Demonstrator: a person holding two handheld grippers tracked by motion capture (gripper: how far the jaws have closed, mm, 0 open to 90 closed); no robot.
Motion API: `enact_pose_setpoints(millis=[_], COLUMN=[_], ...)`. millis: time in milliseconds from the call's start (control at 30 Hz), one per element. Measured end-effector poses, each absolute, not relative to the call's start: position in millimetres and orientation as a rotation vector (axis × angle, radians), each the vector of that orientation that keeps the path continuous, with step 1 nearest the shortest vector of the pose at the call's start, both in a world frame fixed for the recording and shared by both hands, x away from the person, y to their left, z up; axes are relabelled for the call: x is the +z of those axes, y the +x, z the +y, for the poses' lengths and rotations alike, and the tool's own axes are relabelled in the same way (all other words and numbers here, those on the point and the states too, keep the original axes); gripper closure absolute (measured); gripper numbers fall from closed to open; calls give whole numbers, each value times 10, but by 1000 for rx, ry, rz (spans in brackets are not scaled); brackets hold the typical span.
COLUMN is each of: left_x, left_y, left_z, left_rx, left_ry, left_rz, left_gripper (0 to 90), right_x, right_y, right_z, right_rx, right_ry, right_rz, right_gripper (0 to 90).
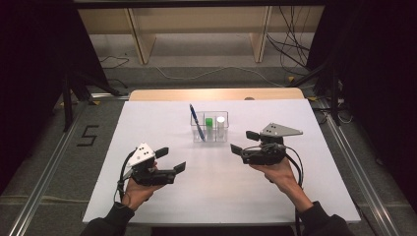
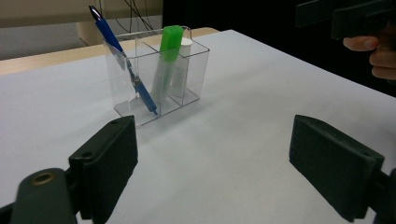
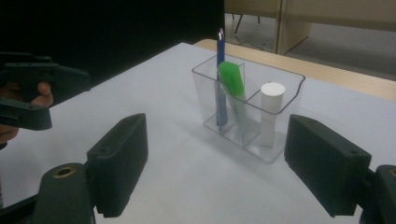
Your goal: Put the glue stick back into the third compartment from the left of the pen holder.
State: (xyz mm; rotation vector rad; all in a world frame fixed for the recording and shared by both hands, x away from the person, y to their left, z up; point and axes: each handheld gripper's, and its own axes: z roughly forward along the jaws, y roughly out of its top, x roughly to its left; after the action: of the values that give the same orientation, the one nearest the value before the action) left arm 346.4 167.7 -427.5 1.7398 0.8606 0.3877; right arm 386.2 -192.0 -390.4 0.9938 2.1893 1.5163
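We see a white table that takes most of the middle of the high view, with a strip of light wood along its far edge. In the lower left of this view, the left gripper is held in a hand above the table; its two jaws stand wide apart and hold nothing. In the right half of the same view, a little higher in the frame, the right gripper is held in the other hand, and its jaws are also released, with nothing between them. Both grippers point toward the middle of the frame, and both stay well apart from the clear organiser, which stands on the table just above the centre of the frame, between them and farther from the person.

The clear organiser has three compartments. In the left gripper view it stands in the upper left of the frame. A blue pen leans tilted in its left compartment, a green marker stands in the middle one, and a white tube stands behind it. In the right gripper view the white tube is in the right compartment, beside the green marker
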Motion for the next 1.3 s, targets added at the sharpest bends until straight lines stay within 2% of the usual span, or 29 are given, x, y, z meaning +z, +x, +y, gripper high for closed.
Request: enact_pose_setpoints(millis=[1300], left_x=[-4280], left_y=[3408], left_z=[1614], left_rx=[348], left_ry=[1789], left_rz=[837], left_gripper=[150], right_x=[-4145], right_y=[3447], right_z=[-2221], right_rx=[1527], right_ry=[951], right_rz=[2169], right_gripper=[209])
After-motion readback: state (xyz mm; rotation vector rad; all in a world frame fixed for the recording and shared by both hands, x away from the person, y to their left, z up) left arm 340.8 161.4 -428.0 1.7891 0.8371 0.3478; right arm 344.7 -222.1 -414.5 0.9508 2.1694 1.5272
